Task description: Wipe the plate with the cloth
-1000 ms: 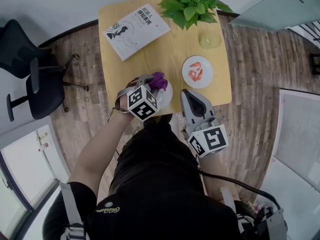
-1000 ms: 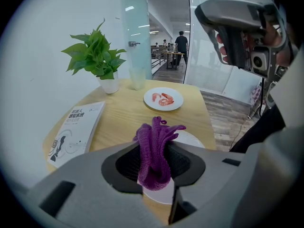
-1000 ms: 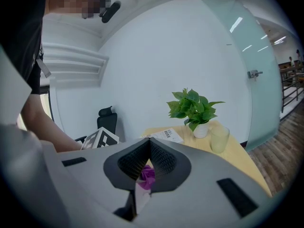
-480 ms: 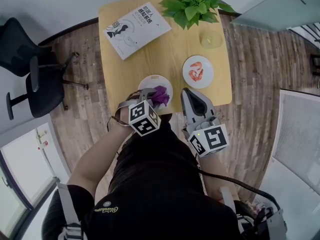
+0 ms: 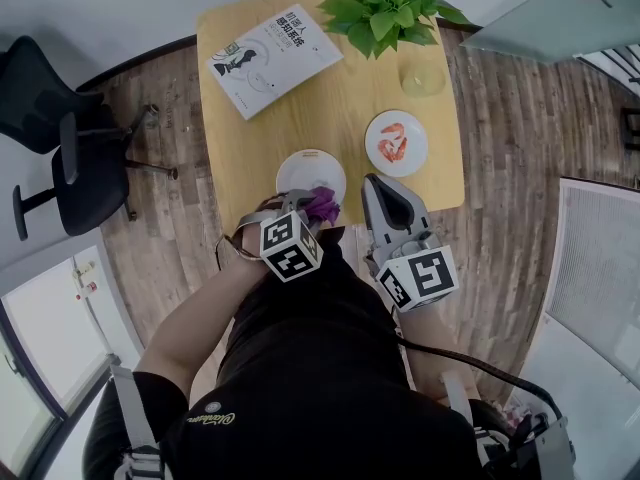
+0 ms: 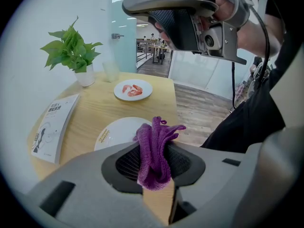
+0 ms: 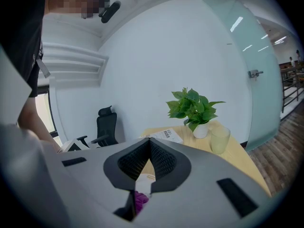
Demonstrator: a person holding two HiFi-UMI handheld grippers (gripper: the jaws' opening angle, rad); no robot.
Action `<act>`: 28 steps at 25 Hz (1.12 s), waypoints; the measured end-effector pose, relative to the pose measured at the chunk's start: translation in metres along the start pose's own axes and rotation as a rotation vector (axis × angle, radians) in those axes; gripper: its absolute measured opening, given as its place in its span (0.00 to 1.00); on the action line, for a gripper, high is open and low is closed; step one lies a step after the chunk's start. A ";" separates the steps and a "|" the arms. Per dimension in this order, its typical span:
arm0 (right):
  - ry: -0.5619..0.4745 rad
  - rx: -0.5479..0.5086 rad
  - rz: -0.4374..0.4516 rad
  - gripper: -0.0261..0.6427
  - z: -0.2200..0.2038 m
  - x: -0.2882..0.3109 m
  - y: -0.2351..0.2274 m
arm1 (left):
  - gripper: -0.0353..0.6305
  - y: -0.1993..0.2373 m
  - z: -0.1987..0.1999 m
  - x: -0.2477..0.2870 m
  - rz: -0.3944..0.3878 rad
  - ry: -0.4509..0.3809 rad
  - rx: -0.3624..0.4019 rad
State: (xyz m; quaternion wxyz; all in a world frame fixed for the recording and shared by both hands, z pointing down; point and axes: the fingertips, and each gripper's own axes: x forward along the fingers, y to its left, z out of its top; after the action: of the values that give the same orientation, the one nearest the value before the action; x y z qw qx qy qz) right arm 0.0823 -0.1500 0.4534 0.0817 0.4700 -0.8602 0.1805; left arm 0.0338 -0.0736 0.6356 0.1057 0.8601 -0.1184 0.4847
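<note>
Head view looks down on a pale wooden bench [image 5: 330, 108] with the white plate [image 5: 305, 168] sitting near its lower edge, a little left of centre in the frame. The left tongs [image 5: 308, 209] are clamped on a bunched purple cloth [image 5: 322, 204], which hangs at the plate's lower right rim; whether it touches the plate cannot be told. In the left gripper view the cloth [image 6: 154, 146] is pinched between the two dark pads and sticks up past them, with the plate [image 6: 118, 132] just behind it to the left. The right tongs [image 5: 384, 190] sit to the right of the plate, over the bench's lower edge, their tips pressed together with nothing between them. Further up the bench lie a book [image 5: 272, 60] at upper left, a leafy green plant [image 5: 385, 8] at the top, a pale cup [image 5: 421, 78] just below it, and a small dish [image 5: 395, 143] of red food. A black chair [image 5: 50, 118] stands on the wooden floor at far left.
</note>
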 end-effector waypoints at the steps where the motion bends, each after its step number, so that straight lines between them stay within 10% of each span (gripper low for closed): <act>1: -0.001 0.000 0.000 0.04 0.000 0.000 0.000 | 0.24 0.001 0.001 -0.002 0.002 -0.005 -0.002; 13: -0.001 0.005 -0.018 0.04 -0.001 -0.004 -0.006 | 0.24 0.088 0.042 -0.004 0.117 -0.065 -0.052; 28: 0.004 0.028 -0.035 0.04 -0.007 -0.005 -0.009 | 0.24 0.077 0.042 0.015 0.074 -0.031 -0.037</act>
State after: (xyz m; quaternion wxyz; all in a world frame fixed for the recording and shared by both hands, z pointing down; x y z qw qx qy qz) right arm 0.0924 -0.1476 0.4601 0.0800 0.4855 -0.8491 0.1922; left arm 0.0518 -0.1604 0.6322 0.1021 0.8605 -0.1606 0.4726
